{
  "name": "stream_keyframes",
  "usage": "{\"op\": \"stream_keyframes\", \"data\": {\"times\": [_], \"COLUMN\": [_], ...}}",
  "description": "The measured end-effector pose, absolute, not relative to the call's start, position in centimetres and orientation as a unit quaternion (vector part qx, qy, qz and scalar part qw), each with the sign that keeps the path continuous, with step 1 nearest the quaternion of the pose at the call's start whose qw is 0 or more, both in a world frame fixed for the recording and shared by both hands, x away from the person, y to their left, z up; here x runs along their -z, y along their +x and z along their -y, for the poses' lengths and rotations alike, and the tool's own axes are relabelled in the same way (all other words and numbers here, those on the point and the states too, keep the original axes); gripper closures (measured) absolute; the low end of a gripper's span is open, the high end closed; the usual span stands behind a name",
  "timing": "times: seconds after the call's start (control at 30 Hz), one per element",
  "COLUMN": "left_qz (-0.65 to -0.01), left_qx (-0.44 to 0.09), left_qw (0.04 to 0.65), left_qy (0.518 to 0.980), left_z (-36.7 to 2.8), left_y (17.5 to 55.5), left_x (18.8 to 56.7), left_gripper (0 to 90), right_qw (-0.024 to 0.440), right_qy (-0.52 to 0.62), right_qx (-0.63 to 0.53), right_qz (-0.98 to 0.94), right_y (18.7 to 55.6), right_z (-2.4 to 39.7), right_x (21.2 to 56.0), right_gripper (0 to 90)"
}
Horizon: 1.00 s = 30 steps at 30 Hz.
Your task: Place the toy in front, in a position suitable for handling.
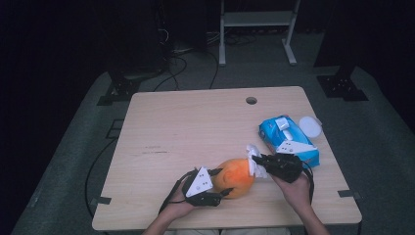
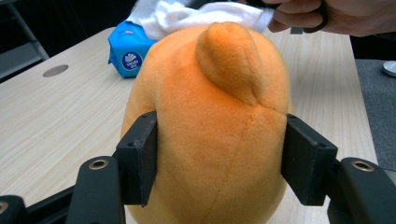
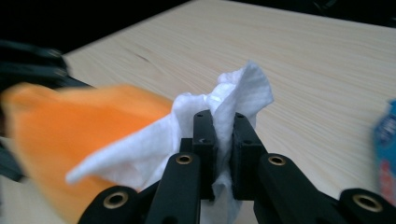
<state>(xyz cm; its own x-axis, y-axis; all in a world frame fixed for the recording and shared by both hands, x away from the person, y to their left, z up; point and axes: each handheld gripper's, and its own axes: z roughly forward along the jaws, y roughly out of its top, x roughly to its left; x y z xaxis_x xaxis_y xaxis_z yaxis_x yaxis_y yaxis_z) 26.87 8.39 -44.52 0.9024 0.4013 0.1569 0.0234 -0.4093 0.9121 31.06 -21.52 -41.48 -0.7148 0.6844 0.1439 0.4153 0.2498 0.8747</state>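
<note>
**Plush toy braced for a wipe**

Low in the high view's centre, the left gripper (image 1: 215,188) clamps the orange plush toy (image 1: 235,177) between its jaws, so it stays put on the table (image 1: 186,127). The right gripper (image 1: 260,161) pinches a white wipe (image 3: 224,112) against the toy's upper right. The blue wipes pack (image 1: 288,139) crowds the right; open tabletop lies upper left.

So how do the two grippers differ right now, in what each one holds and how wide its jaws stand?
The left gripper clamps the wide orange plush toy, jaws well apart on its sides; the right gripper pinches a thin white wipe, jaws almost together. The toy bulges round; the wipe hangs crumpled against the toy. Both grippers are black and each is shut on something soft.
</note>
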Motion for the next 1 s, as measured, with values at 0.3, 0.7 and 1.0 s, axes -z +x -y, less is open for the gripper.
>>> {"op": "stream_keyframes", "data": {"times": [0.3,0.7,1.0], "left_qz": [-0.130,-0.139,-0.146], "left_qx": [-0.174,-0.164,-0.161], "left_qw": [0.529,0.536,0.540], "left_qy": [0.820,0.816,0.813], "left_z": [-8.8,-9.2,-9.2], "left_y": [27.0,27.4,27.5], "left_x": [44.6,44.7,44.8], "left_gripper": [36.1,35.4,34.7], "right_qw": [0.117,0.106,0.092], "right_qy": [0.339,0.340,0.341], "right_qx": [-0.526,-0.540,-0.547], "right_qz": [-0.771,-0.763,-0.758], "right_y": [30.6,30.4,30.4], "right_z": [20.6,20.4,20.4], "right_x": [41.3,40.9,40.8], "right_gripper": [82.1,82.1,82.1]}}
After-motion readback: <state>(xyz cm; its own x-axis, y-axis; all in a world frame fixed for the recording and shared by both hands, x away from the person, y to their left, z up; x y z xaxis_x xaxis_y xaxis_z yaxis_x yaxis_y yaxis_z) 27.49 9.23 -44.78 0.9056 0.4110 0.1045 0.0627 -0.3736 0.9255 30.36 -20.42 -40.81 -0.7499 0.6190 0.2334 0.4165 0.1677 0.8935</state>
